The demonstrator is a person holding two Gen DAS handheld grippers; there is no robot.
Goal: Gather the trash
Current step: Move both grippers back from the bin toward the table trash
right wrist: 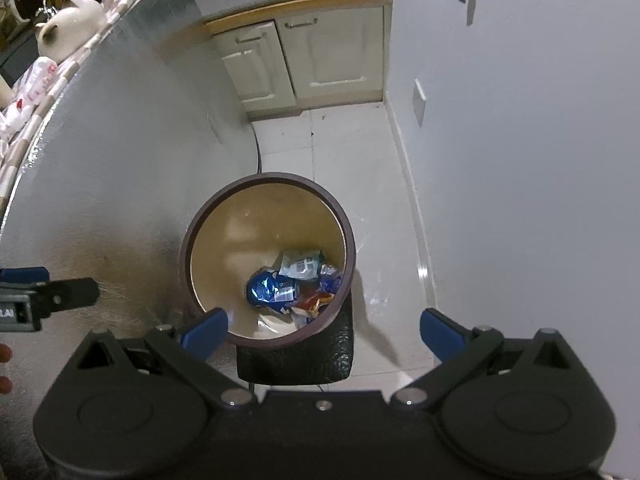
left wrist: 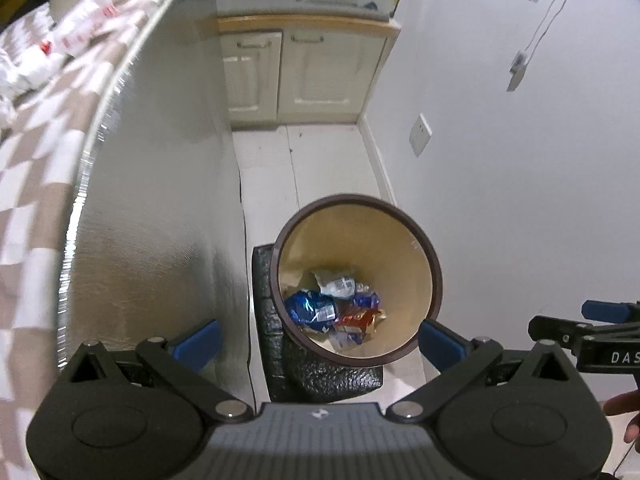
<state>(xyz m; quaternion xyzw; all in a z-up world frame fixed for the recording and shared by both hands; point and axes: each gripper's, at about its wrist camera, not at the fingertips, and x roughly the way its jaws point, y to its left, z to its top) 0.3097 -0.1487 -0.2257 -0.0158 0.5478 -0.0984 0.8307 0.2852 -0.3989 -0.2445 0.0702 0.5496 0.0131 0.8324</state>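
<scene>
I hold both grippers above the round trash bin (left wrist: 434, 276), its brown rim standing on the pale tiled floor (left wrist: 332, 160) beside a silver-sided counter (left wrist: 160, 200). My left gripper (left wrist: 320, 338) hangs with its blue fingers spread wide and empty, the bin's mouth showing between them. My right gripper (right wrist: 324, 330) is likewise spread wide, holding nothing, with the bin nearer its left finger. Crumpled wrappers (right wrist: 294, 284), blue, red and white, lie at the bottom of the bin, well below the fingertips.
</scene>
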